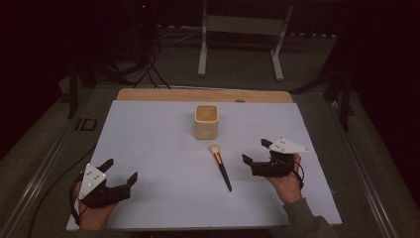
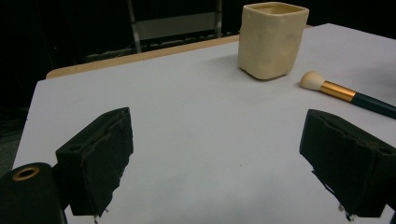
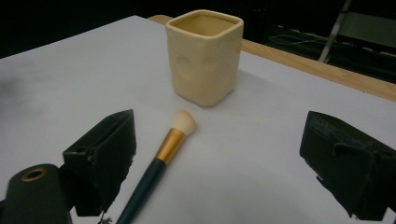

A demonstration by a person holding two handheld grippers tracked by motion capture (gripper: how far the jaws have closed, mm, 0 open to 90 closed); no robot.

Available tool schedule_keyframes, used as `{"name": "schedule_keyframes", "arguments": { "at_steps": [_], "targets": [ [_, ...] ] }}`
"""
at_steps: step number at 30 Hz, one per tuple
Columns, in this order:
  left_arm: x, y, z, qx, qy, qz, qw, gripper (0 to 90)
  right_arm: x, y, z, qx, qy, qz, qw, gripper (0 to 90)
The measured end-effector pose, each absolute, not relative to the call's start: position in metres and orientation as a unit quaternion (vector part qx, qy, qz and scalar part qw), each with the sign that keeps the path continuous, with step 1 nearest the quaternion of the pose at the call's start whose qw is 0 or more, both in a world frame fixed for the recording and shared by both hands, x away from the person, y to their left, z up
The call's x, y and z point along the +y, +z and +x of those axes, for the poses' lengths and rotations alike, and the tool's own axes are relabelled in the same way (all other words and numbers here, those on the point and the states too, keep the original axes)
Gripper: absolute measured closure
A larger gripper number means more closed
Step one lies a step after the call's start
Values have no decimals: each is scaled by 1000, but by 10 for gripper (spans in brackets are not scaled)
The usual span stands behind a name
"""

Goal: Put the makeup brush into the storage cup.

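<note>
A cream square cup (image 1: 206, 121) stands upright at the middle back of the white sheet (image 1: 158, 134). A makeup brush (image 1: 221, 166) with a pale head, gold ferrule and dark handle lies flat just in front of it. My left gripper (image 1: 121, 171) rests at the front left, open and holding nothing. My right gripper (image 1: 255, 151) sits to the right of the brush, open, jaws pointing left toward it. The left gripper view has the cup (image 2: 272, 39) and brush (image 2: 345, 93) at the upper right. In the right gripper view the brush (image 3: 161, 158) runs beside the left jaw, with the cup (image 3: 205, 56) beyond.
A wooden table edge (image 1: 203, 95) runs along the back of the white sheet. Behind the table stands a white metal frame (image 1: 242, 39) on the dark floor, with cables (image 1: 148, 69) at the back left. A cable (image 1: 54, 183) trails from the left gripper.
</note>
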State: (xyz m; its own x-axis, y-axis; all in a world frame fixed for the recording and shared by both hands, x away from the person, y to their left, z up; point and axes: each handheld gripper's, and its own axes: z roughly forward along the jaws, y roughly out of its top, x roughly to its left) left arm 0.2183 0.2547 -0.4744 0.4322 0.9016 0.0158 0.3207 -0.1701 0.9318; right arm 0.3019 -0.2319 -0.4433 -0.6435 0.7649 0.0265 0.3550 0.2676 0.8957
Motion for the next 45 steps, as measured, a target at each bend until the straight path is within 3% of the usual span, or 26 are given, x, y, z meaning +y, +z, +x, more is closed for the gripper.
{"name": "schedule_keyframes", "arguments": {
  "at_steps": [45],
  "targets": [
    [257, -472, 215, 433, 316, 692, 484, 111, -141, -419, 355, 791, 474, 330, 203, 107]
  ]
}}
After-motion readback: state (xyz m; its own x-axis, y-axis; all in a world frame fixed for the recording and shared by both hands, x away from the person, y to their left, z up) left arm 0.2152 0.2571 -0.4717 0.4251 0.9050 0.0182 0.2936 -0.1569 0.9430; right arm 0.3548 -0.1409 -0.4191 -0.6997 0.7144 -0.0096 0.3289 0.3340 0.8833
